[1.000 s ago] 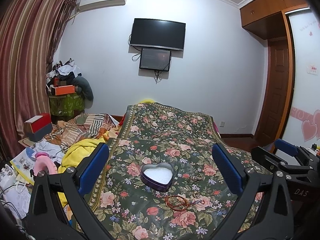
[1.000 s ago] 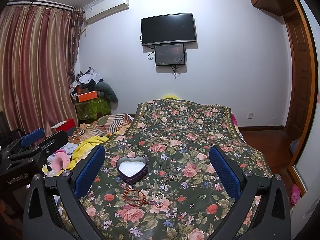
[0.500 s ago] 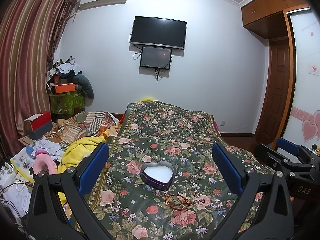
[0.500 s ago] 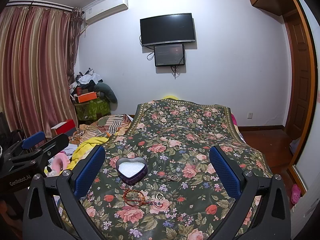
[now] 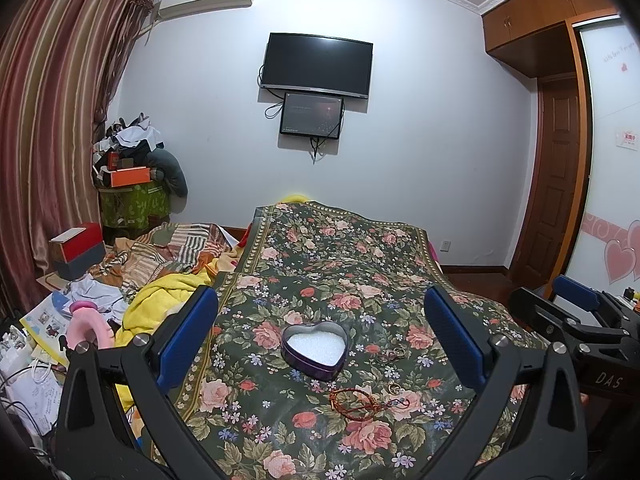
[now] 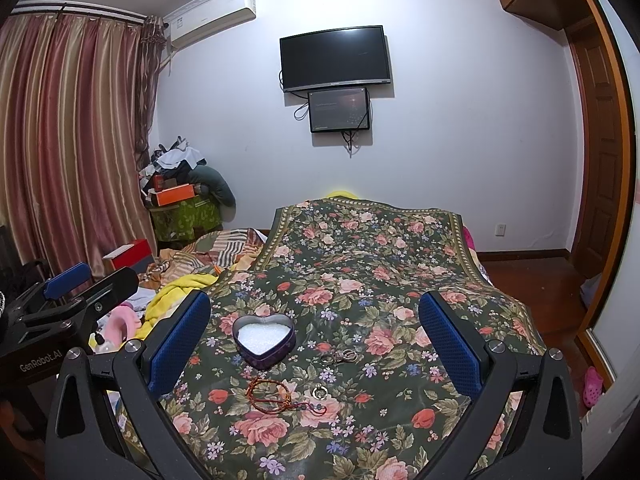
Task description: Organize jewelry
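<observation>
heart tin [image 5: 314, 345] lies ahead between both hand-held grippers' [image 5: 320, 334] wide-spread, empty fingers.

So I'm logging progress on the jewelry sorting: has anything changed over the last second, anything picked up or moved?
Nothing taken hold of or let go. Both views shift very slightly, so the left tongs and right tongs only drifted a touch, jaws wide open. The heart-shaped tin, red bracelet, rings beside the tin and the single ring lie on the floral bedspread as before.
</observation>
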The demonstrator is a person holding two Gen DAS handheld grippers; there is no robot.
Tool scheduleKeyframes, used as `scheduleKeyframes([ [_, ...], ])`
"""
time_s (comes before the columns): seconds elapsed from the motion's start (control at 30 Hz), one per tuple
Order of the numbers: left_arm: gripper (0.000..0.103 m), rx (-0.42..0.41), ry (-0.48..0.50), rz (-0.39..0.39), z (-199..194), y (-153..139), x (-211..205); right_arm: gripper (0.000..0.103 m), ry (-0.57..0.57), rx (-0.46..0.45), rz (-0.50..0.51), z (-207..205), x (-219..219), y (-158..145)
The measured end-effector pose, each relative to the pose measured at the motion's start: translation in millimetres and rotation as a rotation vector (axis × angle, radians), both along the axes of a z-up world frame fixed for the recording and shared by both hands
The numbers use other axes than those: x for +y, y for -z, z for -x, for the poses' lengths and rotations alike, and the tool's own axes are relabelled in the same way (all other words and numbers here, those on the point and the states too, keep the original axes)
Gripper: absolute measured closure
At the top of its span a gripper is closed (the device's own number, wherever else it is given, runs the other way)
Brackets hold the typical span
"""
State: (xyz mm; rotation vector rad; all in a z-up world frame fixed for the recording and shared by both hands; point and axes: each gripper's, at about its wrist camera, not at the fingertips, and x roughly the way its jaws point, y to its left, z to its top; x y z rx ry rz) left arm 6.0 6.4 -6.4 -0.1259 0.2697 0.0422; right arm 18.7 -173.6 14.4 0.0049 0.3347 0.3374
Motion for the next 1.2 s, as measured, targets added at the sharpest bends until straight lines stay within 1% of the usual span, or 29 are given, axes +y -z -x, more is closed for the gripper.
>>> scheduleKeyframes([
  [0.43, 0.0, 0.002, -0.002, 0.0, -0.5, 0.6, -0.4, 0.0, -0.001, 0.003, 0.0, 0.0, 0.5, -0.4],
  [0.63, 0.0, 0.018, 0.005, -0.001, -6.3, 5.6, -0.6, 0.0, 0.002, 0.017, 0.006, -4.2, 0.8, 4.0],
  [0.77, 0.0, 0.053, 0.022, 0.002, -16.3, 13.2, -0.1, 0.0, 0.006, 0.038, 0.011, -10.0, -1.3, 9.1],
  [0.87, 0.0, 0.08, 0.018, 0.008, -25.6, 20.9, 2.2, 0.0, 0.012, 0.06, 0.018, -15.8, -3.2, 14.6],
  [1.07, 0.0, 0.163, 0.0, 0.044, -49.8, 43.6, 12.1, 0.0, 0.032, 0.13, 0.024, -33.8, -12.3, 31.7],
  [1.2, 0.0, 0.205, -0.017, 0.031, -63.0, 58.3, 14.4, 0.0, 0.045, 0.183, 0.029, -47.8, -17.5, 45.2],
])
